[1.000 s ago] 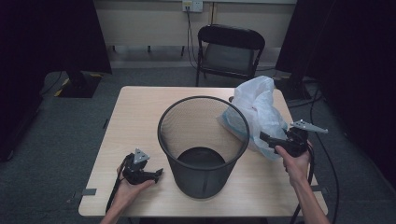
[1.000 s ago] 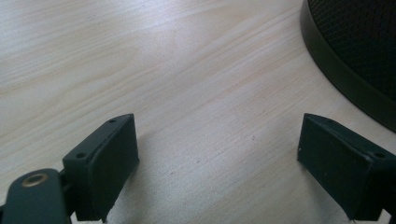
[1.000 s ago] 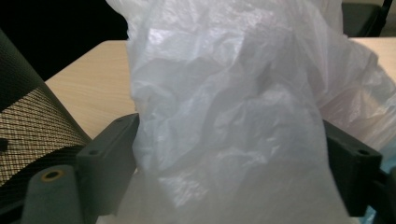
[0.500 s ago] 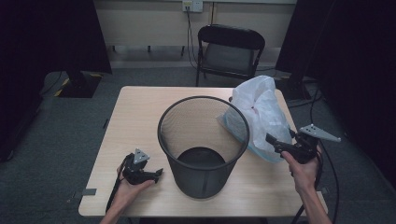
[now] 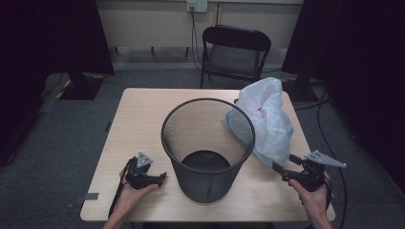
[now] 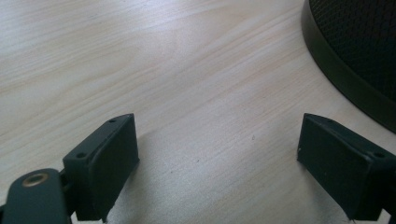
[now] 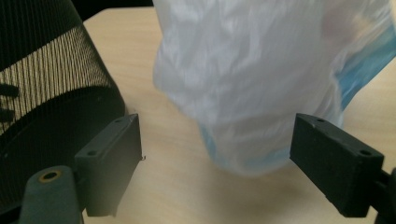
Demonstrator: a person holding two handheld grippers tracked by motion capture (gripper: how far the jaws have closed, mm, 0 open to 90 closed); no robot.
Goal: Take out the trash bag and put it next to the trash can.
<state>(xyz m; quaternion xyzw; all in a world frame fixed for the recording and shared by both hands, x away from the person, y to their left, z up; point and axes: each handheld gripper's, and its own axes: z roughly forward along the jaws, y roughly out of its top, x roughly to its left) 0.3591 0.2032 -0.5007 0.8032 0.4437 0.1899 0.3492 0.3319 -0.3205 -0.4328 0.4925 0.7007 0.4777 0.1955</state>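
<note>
**Both grippers released beside the bin**

My right gripper gapes wide just short of the white plastic bag, which slumps on the table against the black mesh bin. My left gripper rests on the wood, jaws apart, near the bin's base.

Open tabletop runs wide along the left and far side, but the black mesh bin blocks the middle and the white plastic bag crowds its right flank, leaving a narrow lane of bare wood ahead of the right gripper.
</note>
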